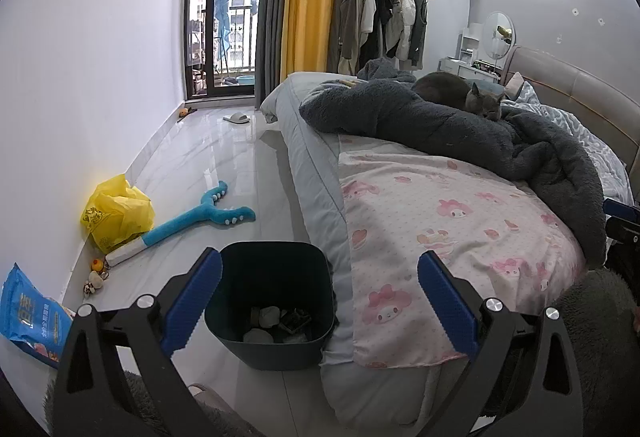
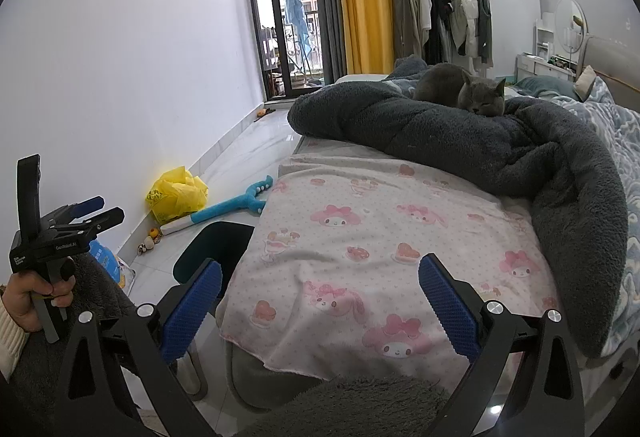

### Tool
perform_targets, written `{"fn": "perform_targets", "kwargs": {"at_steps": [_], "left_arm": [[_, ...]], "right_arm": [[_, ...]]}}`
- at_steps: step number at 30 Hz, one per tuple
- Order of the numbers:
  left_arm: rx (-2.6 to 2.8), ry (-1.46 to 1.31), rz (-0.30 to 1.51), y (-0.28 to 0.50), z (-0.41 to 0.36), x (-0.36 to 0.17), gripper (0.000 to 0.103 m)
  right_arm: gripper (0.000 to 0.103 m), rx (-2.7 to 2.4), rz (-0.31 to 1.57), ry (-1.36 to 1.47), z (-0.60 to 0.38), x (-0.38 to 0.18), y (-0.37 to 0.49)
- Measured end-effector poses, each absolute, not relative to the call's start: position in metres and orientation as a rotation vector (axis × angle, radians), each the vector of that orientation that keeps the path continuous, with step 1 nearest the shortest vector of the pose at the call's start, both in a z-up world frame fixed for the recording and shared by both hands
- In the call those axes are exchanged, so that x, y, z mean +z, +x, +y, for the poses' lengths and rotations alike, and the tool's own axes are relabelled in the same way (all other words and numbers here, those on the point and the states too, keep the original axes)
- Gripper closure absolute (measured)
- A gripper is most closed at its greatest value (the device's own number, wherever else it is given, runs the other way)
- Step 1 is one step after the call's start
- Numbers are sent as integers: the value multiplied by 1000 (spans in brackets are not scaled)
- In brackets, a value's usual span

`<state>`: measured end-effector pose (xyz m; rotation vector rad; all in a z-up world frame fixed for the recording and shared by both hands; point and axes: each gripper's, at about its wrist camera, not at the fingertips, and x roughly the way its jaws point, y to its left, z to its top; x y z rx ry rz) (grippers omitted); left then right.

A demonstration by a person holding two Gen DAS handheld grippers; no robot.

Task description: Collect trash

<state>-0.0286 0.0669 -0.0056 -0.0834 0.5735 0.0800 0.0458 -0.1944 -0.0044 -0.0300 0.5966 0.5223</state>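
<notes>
Dark plastic, smooth and square-mouthed with rounded corners, is forming the trash bin [image 1: 276, 301] that is standing on the glossy pale tile floor [image 1: 224, 157] just beside the bed's grey mattress edge [image 1: 316, 193]; crumpled whitish wads and some darker scraps are lying at its bottom. The left gripper [image 1: 320, 301] is hanging above and in front of the bin, its blue ribbed pads spread wide apart and gripping nothing, with the bin showing between them. The right gripper [image 2: 320, 301] is likewise gaping, its textured blue fingers [image 2: 450, 307] framing a thin pink blanket [image 2: 380, 237] printed with cartoon rabbits and hearts, which is draping over the bed corner. In the right wrist view a hand [image 2: 30, 297] is clasping the left tool's handle, and only a curved slice of the bin's rim is peeking out past the blanket edge. A thick charcoal fleece comforter [image 2: 480, 141] is lying bunched in a long roll across the bed, and a grey cat [image 2: 464, 91] is resting on it (eyes apparently closed). Against the white wall a crinkled yellow plastic bag [image 1: 118, 213] is sitting near a long blue plush toy [image 1: 192, 221] with a forked end, and a shiny blue packet [image 1: 30, 317] is lying flat nearer the camera, well apart from the bin.
</notes>
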Motion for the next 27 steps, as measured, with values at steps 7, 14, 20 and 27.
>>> {"fn": "perform_targets", "kwargs": {"at_steps": [7, 14, 20, 27], "left_arm": [[79, -84, 577, -29, 66, -8, 3], [81, -84, 578, -29, 66, -7, 3], [86, -82, 585, -28, 68, -12, 3], [83, -85, 585, -29, 72, -15, 3]], "right_arm": [[3, 523, 597, -31, -195, -4, 46], [3, 523, 597, -31, -194, -4, 46], [3, 521, 594, -32, -194, -4, 46], [3, 521, 594, -33, -195, -4, 46]]}}
